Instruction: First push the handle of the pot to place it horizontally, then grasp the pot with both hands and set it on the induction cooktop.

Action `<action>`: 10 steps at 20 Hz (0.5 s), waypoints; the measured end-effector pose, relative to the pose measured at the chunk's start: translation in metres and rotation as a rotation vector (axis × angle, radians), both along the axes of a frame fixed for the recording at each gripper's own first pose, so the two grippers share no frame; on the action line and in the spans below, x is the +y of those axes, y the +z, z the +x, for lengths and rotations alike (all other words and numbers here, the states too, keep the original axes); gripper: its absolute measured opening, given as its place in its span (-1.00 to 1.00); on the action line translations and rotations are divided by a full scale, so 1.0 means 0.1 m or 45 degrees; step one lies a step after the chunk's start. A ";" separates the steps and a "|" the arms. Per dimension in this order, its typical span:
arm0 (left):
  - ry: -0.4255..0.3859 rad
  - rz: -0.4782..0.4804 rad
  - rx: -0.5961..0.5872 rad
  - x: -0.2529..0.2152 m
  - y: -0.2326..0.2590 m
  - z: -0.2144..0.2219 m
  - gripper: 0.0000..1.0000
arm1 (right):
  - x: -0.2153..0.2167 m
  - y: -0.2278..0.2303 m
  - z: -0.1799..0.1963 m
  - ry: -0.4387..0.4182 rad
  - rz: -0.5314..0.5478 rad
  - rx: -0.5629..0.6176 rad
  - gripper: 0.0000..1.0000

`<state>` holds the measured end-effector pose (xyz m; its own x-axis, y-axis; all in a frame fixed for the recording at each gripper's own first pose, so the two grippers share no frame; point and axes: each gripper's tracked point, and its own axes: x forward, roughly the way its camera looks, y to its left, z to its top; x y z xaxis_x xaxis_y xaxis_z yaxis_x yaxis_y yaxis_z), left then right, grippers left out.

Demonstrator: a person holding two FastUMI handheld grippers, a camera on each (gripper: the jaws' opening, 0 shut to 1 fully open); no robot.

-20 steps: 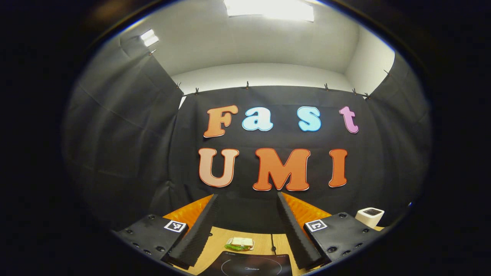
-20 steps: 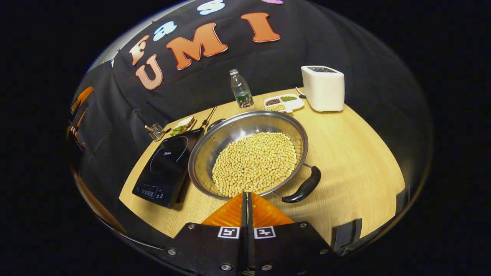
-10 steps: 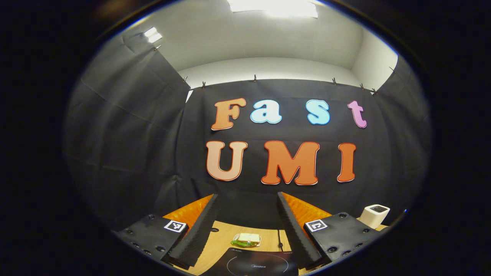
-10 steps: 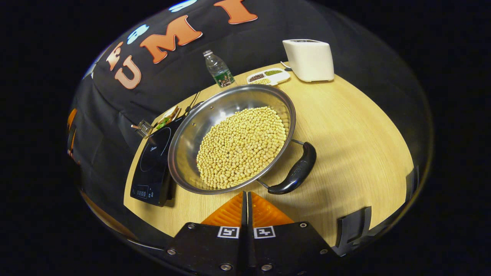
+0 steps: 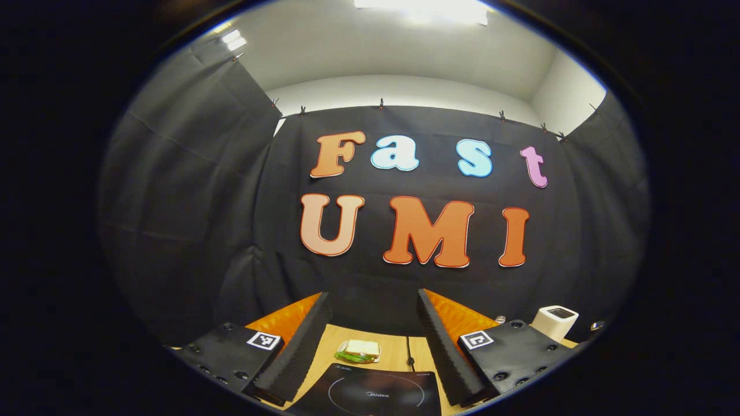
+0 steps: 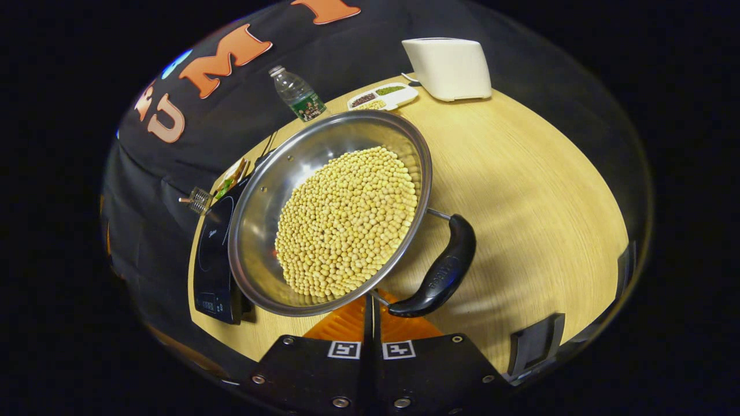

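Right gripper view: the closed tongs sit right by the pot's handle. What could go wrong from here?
1. The pot is heaped with soybeans; a hard shove on the handle by the right tongs might spill some.
2. The pot's far side already overlaps the induction cooktop; turning it could nudge the cooktop.
3. The left tongs hang open, off the pot, so nothing steadies it.

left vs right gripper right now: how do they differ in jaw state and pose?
Jaw state: the left gripper has its jaws spread wide, nothing between them; the right gripper has its jaws closed together.
Pose: the left gripper looks out level, past the induction cooktop at the booth wall; the right gripper tilts down at the table, its tips at the pot rim beside the black handle.
Shared: neither is gripping anything.
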<state>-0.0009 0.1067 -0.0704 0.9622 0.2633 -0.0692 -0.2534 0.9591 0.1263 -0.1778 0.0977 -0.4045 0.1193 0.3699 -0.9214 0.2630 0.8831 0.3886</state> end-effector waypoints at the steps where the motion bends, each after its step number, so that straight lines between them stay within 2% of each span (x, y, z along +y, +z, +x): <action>1: 0.008 0.014 0.005 0.03 0.00 0.03 0.94 | -0.01 0.01 -0.01 0.001 0.004 0.011 -1.00; 4: 0.022 0.098 -0.021 0.02 0.10 0.09 0.94 | -0.10 -0.03 0.04 0.003 -0.024 0.018 -1.00; 10: -0.095 0.130 -0.023 -0.26 0.12 0.21 0.94 | -0.24 -0.06 0.15 -0.023 -0.002 0.064 -1.00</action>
<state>0.0201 0.0809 -0.0582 0.9803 0.1954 -0.0284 -0.1846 0.9579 0.2200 -0.1627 0.0733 -0.4109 0.0795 0.3666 -0.9270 0.2981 0.8786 0.3731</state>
